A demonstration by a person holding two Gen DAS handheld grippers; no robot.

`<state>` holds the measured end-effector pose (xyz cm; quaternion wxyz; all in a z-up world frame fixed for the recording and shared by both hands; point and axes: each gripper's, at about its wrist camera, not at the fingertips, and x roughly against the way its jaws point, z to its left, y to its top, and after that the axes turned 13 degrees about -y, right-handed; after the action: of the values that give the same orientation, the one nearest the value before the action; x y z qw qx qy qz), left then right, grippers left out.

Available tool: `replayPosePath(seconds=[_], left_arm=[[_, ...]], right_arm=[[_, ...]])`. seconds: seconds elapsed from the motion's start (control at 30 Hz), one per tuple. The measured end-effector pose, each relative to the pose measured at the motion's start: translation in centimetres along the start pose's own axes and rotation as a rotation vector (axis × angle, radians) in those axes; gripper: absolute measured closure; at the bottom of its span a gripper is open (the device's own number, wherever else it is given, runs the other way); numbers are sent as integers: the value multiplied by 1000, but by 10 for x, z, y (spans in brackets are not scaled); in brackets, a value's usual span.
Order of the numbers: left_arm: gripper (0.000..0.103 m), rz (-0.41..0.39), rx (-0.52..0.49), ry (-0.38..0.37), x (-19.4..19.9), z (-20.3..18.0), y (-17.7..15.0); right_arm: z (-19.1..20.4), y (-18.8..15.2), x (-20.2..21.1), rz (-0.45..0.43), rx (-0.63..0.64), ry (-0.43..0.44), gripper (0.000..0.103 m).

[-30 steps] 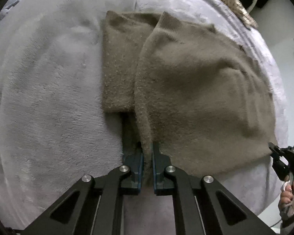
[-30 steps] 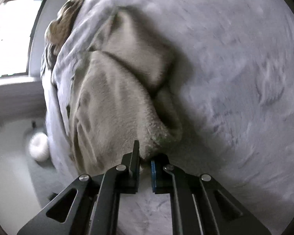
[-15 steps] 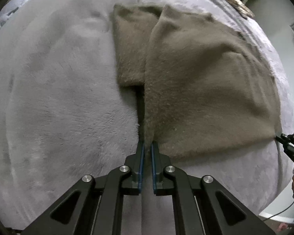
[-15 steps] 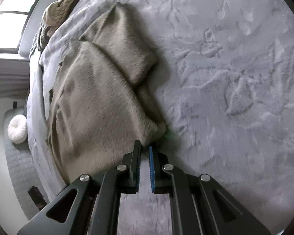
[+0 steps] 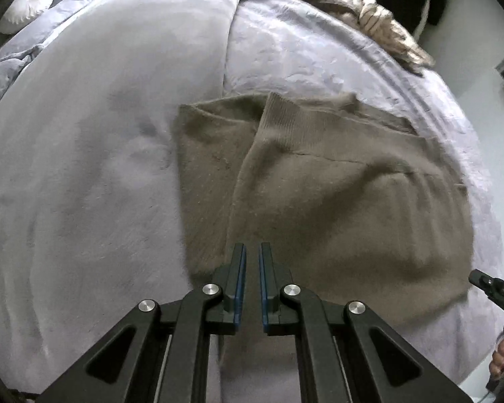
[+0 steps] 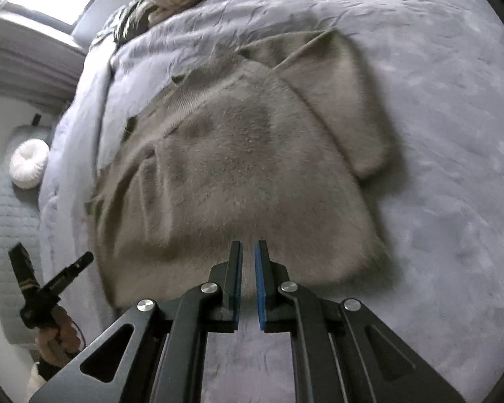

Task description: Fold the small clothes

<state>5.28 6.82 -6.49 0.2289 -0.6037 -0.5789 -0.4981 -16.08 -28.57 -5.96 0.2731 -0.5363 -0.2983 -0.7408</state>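
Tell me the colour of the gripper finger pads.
Blue pads on black fingers, clearest in the right wrist view.

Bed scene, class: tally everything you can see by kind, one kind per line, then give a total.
Brown knit sweater: 1
Grey fleece blanket: 1
White round cushion: 1
Striped beige cloth bundle: 1
Left gripper, right gripper: 2
Total: 6
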Motion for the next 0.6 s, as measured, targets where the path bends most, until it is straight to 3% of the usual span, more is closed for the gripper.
replayPosePath(seconds=[0.13, 0.37, 0.6], left_arm=[[95, 56, 59, 16, -30, 13, -6], [95, 68, 19, 28, -27, 7, -9], [95, 60, 29, 26, -30, 6, -7]], right_arm=[[2, -1, -29, 54, 46, -85, 95], [-18, -7, -25, 86, -33, 5, 94], [-14, -8, -22, 83, -21, -9, 94]])
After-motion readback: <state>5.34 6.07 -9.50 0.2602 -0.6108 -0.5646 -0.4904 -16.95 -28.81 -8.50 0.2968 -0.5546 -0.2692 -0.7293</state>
